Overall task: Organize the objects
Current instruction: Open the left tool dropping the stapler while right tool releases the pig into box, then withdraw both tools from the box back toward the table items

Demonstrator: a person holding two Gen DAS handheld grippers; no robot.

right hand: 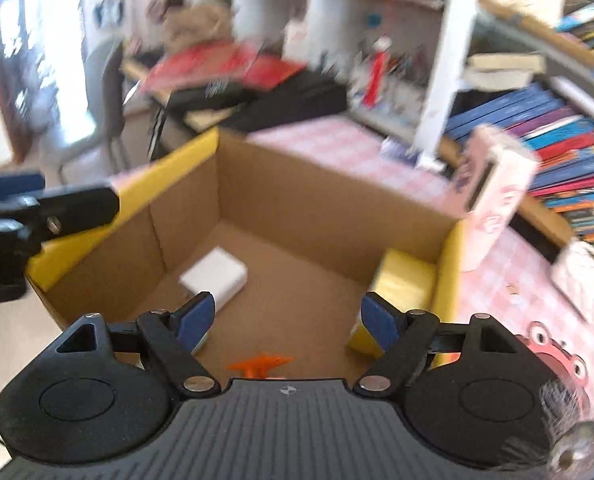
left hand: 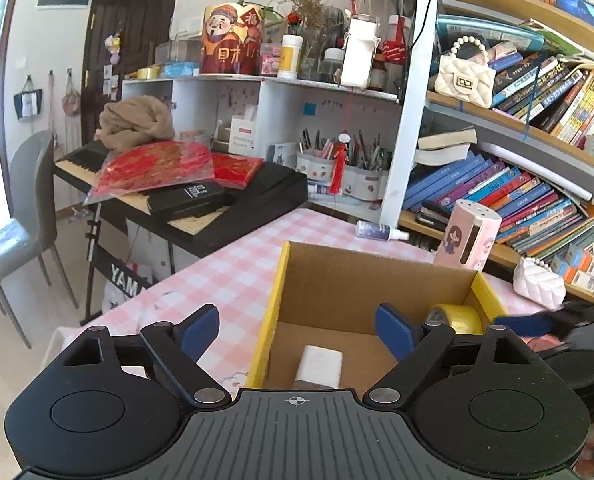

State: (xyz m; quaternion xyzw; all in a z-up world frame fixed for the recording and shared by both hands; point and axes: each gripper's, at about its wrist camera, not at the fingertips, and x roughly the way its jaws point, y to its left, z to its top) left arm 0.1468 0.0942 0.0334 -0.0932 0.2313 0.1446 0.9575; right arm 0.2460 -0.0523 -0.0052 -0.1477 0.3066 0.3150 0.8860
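Open box (right hand: 305,196) on the surface (left hand: 225,276), charger block (right hand: 213,274) inside left, tape roll (left hand: 459,318) inside right, bookshelf (left hand: 509,144) behind.

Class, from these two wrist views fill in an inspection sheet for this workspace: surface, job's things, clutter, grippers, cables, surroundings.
Surface: table under a pink checked cloth.
Job's things: open cardboard box with yellow outer walls; inside lie a white block, a yellow tape roll and a small orange toy.
Clutter: pink cartoon canister, small spray bottle, white quilted purse, all on the table outside the box.
Grippers: left gripper open, empty; right gripper open, empty; both over the box.
Cables: black cord hanging down the shelf post.
Surroundings: crowded bookshelves, keyboard, grey chair.
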